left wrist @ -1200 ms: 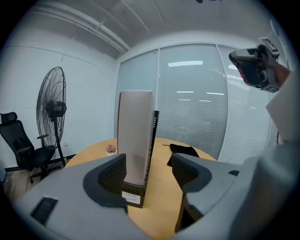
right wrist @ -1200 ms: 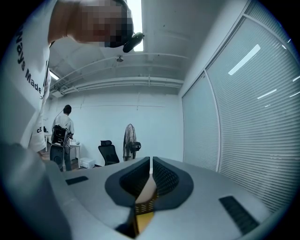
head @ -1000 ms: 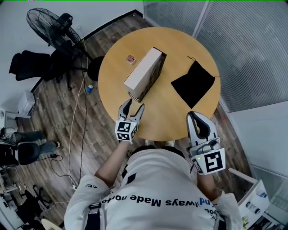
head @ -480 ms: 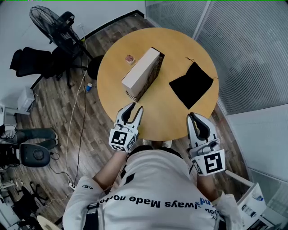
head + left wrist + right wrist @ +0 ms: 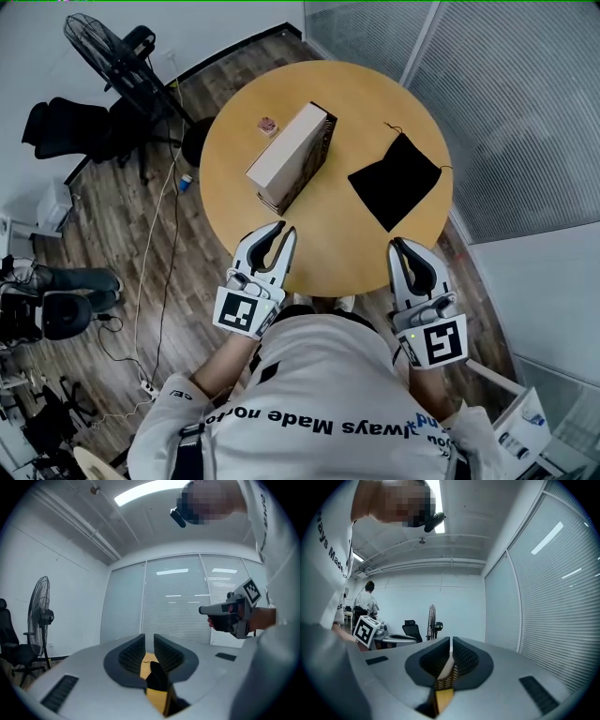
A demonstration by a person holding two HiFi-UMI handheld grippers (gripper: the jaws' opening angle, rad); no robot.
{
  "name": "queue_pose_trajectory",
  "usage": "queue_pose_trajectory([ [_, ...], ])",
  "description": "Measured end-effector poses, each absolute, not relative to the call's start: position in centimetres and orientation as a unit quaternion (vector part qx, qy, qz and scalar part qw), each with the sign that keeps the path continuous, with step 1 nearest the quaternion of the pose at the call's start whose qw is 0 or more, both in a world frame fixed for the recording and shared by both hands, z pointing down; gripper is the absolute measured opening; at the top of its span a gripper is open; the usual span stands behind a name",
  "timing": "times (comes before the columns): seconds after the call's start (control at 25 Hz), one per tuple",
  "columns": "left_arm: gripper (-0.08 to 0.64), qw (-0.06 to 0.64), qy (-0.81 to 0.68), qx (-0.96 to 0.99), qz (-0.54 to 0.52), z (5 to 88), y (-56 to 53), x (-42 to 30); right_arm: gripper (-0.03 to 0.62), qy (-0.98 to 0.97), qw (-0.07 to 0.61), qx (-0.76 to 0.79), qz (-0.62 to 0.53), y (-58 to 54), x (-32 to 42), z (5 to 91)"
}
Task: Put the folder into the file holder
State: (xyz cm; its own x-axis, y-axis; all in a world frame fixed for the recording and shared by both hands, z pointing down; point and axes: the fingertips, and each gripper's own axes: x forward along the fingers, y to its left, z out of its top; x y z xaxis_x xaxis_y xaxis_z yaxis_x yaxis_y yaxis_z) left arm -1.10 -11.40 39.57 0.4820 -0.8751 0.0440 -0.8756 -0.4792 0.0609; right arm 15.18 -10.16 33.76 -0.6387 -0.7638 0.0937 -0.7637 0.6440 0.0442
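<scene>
File holder [image 5: 287, 157] was in neither claw. Nearest me, left gripper [image 5: 283, 232] had just been closing, jaws nearly together on nothing. Right gripper [image 5: 401, 246] was pressed together, empty too. Beyond them the holder lay on the table [image 5: 337, 246], apart from both; couldn't tell the folder from it. Risk, imo: if folder wasn't seated, pushing w/o bracing would've slid holder toward the small cube [image 5: 268, 124]. Vs 1 s earlier: left gripper was just beside holder's near end w/ jaws spread, since pulled back to table edge.
</scene>
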Motion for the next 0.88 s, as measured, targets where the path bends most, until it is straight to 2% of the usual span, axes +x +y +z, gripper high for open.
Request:
queue_pose_trajectory([
  [0.16, 0.059, 0.05, -0.5, 0.864, 0.003, 37.9, -11.5, 0.1, 0.041, -0.906, 0.053, 0.421, -0.001, -10.4, 15.8, 33.7],
  [0.48, 0.055, 0.01, -0.497, 0.868, -0.002, 34.3, -11.8, 2.1, 0.041, -0.907, 0.051, 0.417, -0.003, -11.3, 16.8, 33.3],
  [0.88, 0.054, -0.002, -0.502, 0.865, -0.013, 32.2, -12.4, 3.2, 0.041, -0.907, 0.057, 0.418, -0.007, -12.0, 18.0, 33.0],
])
